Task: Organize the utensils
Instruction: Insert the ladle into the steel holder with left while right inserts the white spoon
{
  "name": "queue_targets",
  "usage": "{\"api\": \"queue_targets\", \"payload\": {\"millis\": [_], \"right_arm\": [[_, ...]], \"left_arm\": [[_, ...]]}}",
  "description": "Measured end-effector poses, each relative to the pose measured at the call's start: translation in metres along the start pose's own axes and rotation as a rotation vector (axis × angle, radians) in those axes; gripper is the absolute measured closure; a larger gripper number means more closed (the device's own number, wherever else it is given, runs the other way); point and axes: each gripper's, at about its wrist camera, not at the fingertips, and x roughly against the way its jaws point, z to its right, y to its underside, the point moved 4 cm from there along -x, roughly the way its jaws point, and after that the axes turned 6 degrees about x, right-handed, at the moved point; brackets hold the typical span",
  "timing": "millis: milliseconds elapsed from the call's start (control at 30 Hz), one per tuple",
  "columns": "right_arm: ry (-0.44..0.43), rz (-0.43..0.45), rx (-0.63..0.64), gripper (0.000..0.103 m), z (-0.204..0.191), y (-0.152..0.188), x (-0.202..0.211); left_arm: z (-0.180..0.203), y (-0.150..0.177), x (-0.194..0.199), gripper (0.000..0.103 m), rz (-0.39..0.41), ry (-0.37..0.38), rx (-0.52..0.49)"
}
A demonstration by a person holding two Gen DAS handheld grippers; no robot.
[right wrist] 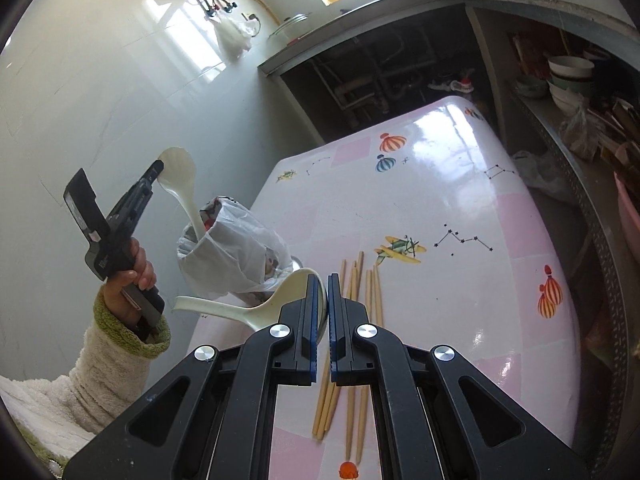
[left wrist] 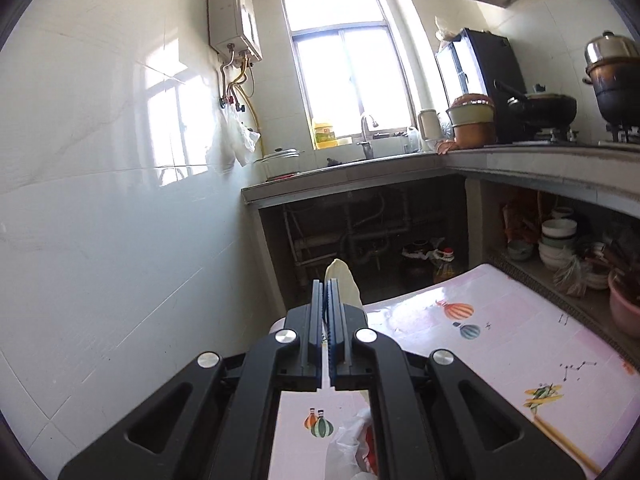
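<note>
I had the surface (right wrist: 460, 216), a table under a pink cloth printed with balloons and planes, running away from me toward the open cupboard beneath the sink. On its near left corner stood a container wrapped in a white plastic bag (right wrist: 236, 248), mouth upward, which I took to be the utensil holder.

My left tool (right wrist: 158, 170) was up beside the wall, above and left of that bag, jaws pinched narrow on the bowl of a white rice spoon (right wrist: 180, 176). The spoon's long axis ran down and to the right, its handle end already reaching the bag's mouth, so I judged that lowering along that line would seat it.

My right tool (right wrist: 323, 280) was nearly shut on the bowl of a second white ladle (right wrist: 256, 312), whose handle stuck out level to the left, just beside the bag.

The wooden chopsticks (right wrist: 370, 292) lay loose beneath the right tool, pointing away from me, nearer that hand.
</note>
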Motion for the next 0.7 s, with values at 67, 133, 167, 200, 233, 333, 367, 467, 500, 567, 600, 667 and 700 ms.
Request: {"api": "queue_targets", "payload": {"millis": [67,133,167,200,233,333,367,467,500,567,600,667,700], "right_arm": [[-0.003,0.000,-0.001,0.100,0.002,-0.001,0.000],[-0.005,-0.001,-0.004,0.100,0.003,-0.001,-0.001],[-0.007,0.000,-0.006,0.100,0.004,-0.002,0.000],[-0.009,0.000,-0.006,0.100,0.004,-0.002,0.000],[-0.011,0.002,-0.006,0.100,0.004,-0.003,0.000],[-0.021,0.009,-0.003,0.100,0.002,-0.007,0.001],[-0.024,0.013,0.000,0.100,0.000,-0.009,0.001],[-0.024,0.037,0.019,0.100,-0.006,-0.021,0.005],[-0.019,0.048,0.029,0.100,-0.009,-0.026,0.007],[-0.006,0.072,0.055,0.100,-0.014,-0.040,0.012],[0.002,0.085,0.072,0.100,-0.018,-0.048,0.014],[0.025,0.113,0.117,0.100,-0.028,-0.063,0.016],[0.032,0.122,0.140,0.100,-0.034,-0.070,0.016]], "left_arm": [[0.004,0.014,0.001,0.102,0.000,-0.004,-0.034],[0.009,0.026,0.009,0.102,0.002,-0.002,-0.072],[0.010,0.031,0.015,0.102,0.010,-0.001,-0.093],[0.011,0.037,0.021,0.102,0.013,0.000,-0.113],[0.012,0.042,0.026,0.102,0.006,0.001,-0.129],[0.011,0.059,0.034,0.101,-0.048,0.004,-0.147],[0.010,0.064,0.036,0.101,-0.070,0.003,-0.153],[0.008,0.074,0.041,0.101,-0.118,0.022,-0.153],[0.010,0.075,0.041,0.101,-0.128,0.025,-0.162],[0.014,0.081,0.039,0.101,-0.172,0.047,-0.187],[0.016,0.083,0.039,0.101,-0.179,0.039,-0.197],[0.016,0.082,0.038,0.100,-0.190,0.036,-0.207],[0.015,0.080,0.038,0.100,-0.205,0.047,-0.194]]}}
